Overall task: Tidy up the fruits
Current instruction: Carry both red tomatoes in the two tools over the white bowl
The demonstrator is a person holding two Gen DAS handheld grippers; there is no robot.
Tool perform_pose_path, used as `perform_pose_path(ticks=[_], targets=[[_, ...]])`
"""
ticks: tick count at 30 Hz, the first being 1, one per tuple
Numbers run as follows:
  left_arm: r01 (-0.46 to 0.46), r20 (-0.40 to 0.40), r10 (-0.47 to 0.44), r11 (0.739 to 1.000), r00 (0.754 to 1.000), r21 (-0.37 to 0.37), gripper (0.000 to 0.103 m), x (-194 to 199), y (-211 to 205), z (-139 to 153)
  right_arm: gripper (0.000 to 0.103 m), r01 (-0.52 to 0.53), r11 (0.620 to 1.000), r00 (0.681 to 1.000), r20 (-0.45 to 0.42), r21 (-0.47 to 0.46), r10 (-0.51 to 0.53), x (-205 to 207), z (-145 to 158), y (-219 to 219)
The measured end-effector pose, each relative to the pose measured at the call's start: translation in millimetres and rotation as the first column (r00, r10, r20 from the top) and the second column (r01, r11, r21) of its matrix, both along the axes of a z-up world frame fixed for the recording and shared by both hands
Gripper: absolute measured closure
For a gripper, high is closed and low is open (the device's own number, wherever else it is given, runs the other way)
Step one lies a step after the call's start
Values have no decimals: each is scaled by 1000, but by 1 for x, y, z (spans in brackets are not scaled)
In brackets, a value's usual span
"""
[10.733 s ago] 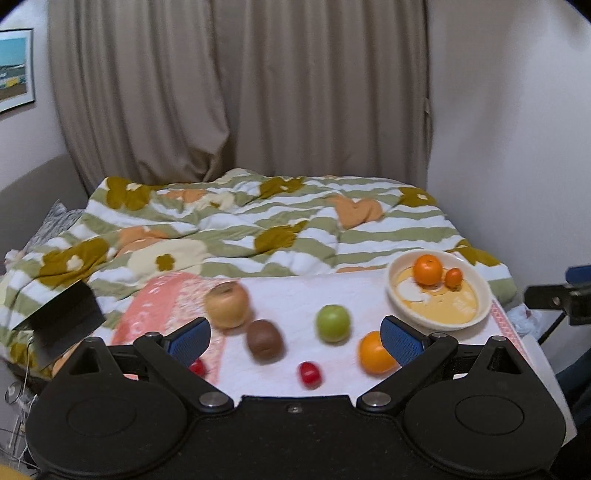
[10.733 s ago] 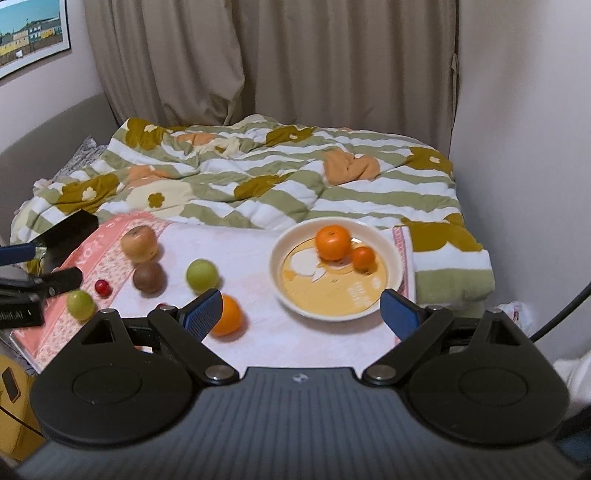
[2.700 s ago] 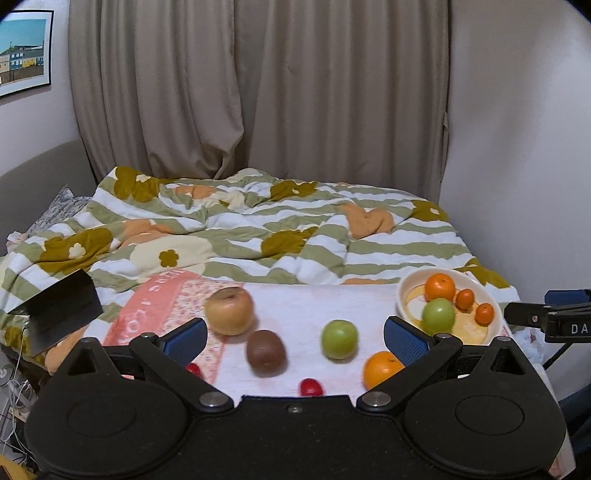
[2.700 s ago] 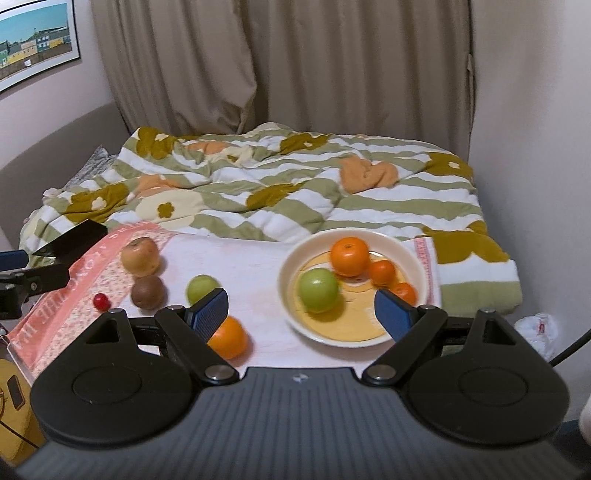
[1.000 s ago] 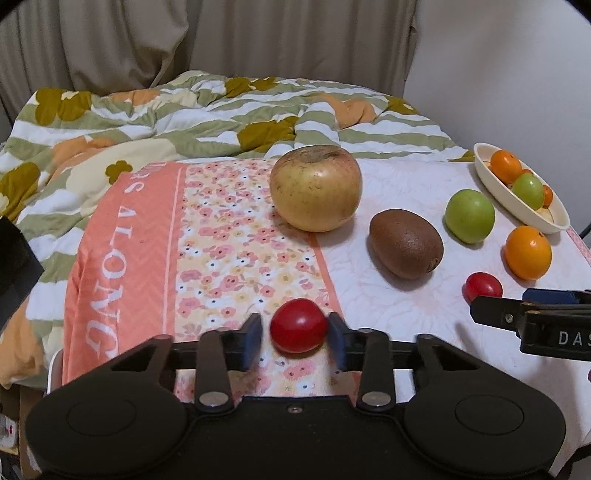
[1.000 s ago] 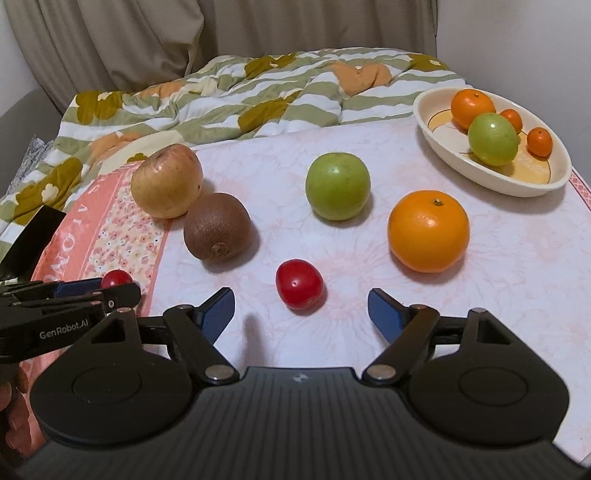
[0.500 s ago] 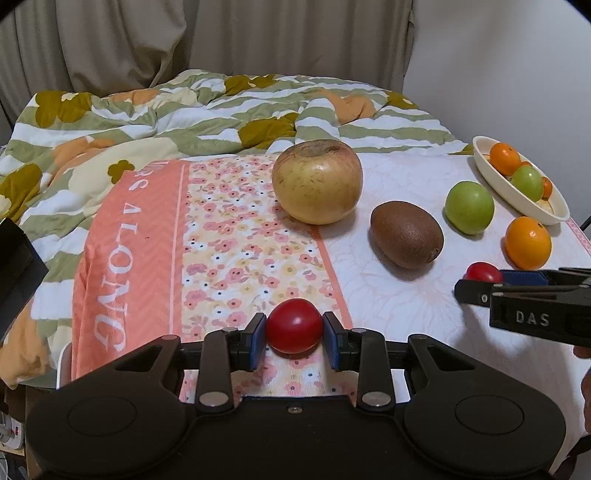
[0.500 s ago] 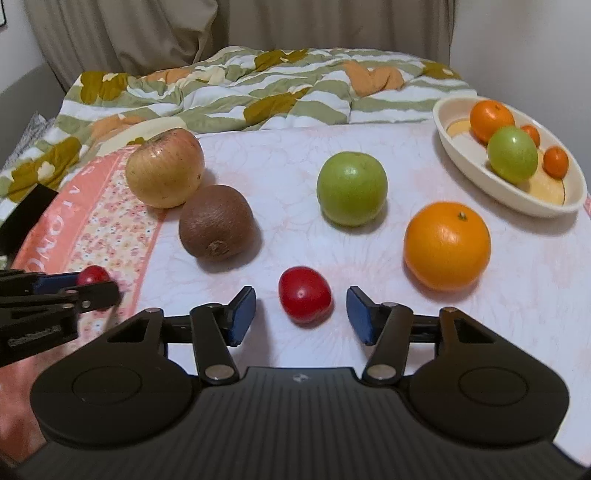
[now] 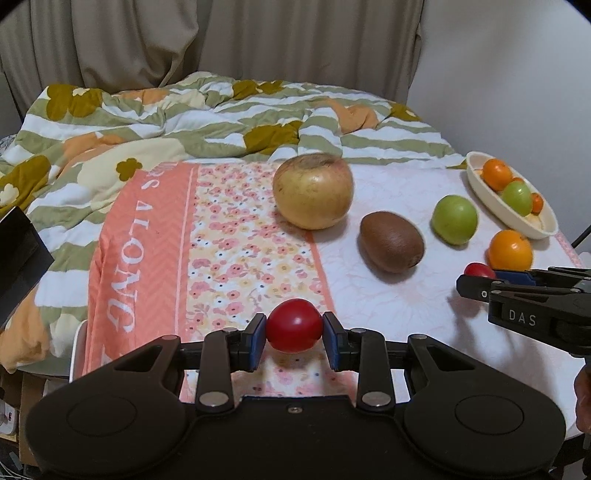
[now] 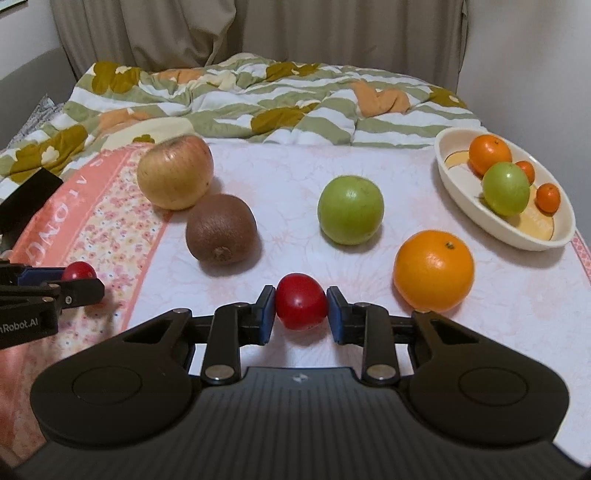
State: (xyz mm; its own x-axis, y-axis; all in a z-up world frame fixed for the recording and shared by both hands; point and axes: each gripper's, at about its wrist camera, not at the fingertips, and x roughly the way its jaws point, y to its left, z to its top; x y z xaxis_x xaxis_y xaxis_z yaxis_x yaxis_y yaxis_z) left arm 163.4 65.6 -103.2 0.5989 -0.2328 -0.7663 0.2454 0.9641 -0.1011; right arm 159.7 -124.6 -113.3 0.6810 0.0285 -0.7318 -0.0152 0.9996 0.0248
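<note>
Two claws each clamp a small red fruit on a table covered by a pale floral cloth (image 10: 288,173). The left claw (image 9: 294,334) grips one red cherry tomato (image 9: 294,325) between its blue pads over the cloth's pink flowered band (image 9: 236,236). The right claw (image 10: 301,310) pinches a second cherry tomato (image 10: 301,305) on the white part of the cloth; whether either tomato is clear of the surface cannot be told.

Beyond the right claw lie a brown kiwi (image 10: 221,229), touching or just beside a large yellow-red apple (image 10: 175,171) behind it, a green apple (image 10: 350,210) near the middle, and an orange (image 10: 433,270) to the right. At the table's far right corner stands a cream oval bowl (image 10: 517,236) that holds a mandarin (image 10: 489,154), a green fruit (image 10: 505,188) and two small orange fruits (image 10: 548,197).

In the right wrist view the left claw shows at the left edge with its tomato held just above the flowered band. Behind the table lies a bed with a green-striped flowered quilt (image 10: 258,99), backed by beige curtains (image 10: 258,33).
</note>
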Motion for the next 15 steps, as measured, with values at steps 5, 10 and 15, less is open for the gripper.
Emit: perform_pose_path(ticks=[5,10,15], targets=[[21,33,-20,1000,999,-19,67,-10,-8,17,58,23,999,999,34,23,-24,-14,23,-11],[39,73,-37,999,997,-21,67,-20,-24,38,58,47,998,996,70,47,-50,-31,46,-30],[52,113,-49,998,992,-20,67,-27,-49,61,58,60,994,994,84,89,-67,-47,72,-64]])
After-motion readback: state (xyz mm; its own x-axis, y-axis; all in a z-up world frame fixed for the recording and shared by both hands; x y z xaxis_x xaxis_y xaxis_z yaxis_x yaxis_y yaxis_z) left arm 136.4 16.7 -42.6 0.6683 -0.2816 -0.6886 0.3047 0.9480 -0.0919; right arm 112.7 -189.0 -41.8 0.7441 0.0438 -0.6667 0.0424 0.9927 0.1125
